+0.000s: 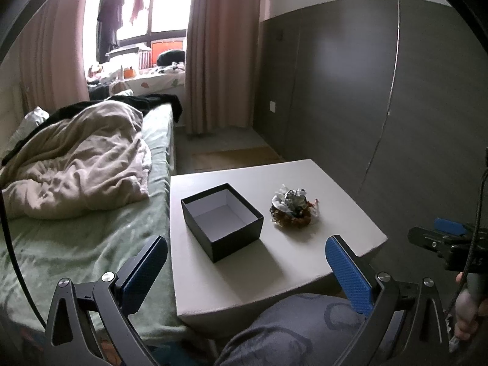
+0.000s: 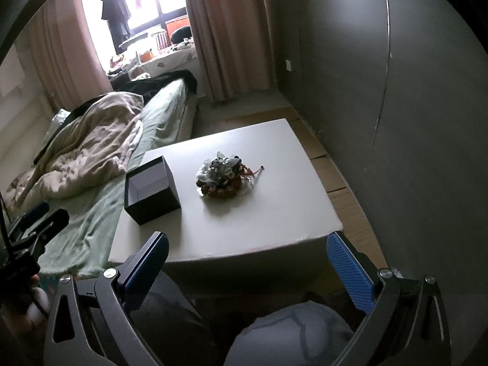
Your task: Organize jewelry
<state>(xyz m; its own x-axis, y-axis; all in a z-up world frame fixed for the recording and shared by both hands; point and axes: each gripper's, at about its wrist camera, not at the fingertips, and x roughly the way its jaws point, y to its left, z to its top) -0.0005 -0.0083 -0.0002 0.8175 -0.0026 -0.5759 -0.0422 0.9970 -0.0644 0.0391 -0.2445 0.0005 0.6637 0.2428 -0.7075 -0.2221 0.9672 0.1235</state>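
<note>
A bed (image 1: 91, 228) with a green sheet and a crumpled beige blanket (image 1: 82, 158) runs along the left side of the room, its edge right beside a low white surface (image 1: 274, 262). A grey panelled wall (image 1: 350, 91) stands beyond the surface to the right, and pink curtains (image 1: 219, 45) frame a bright window behind. On the surface, toward the bed side, sits an open black box (image 1: 222, 222) with a white interior, nothing visible inside it. Near the box but apart from it, toward the wall side, lies a heap of jewelry (image 1: 292, 210): brown bead strands tangled with silvery and pale pieces; single items cannot be told apart. The left claw (image 1: 247, 274) hangs at the near edge of the surface, fingers spread wide, gripping nothing. The right claw (image 2: 247, 274) is likewise spread and empty, short of the surface's near edge.
</note>
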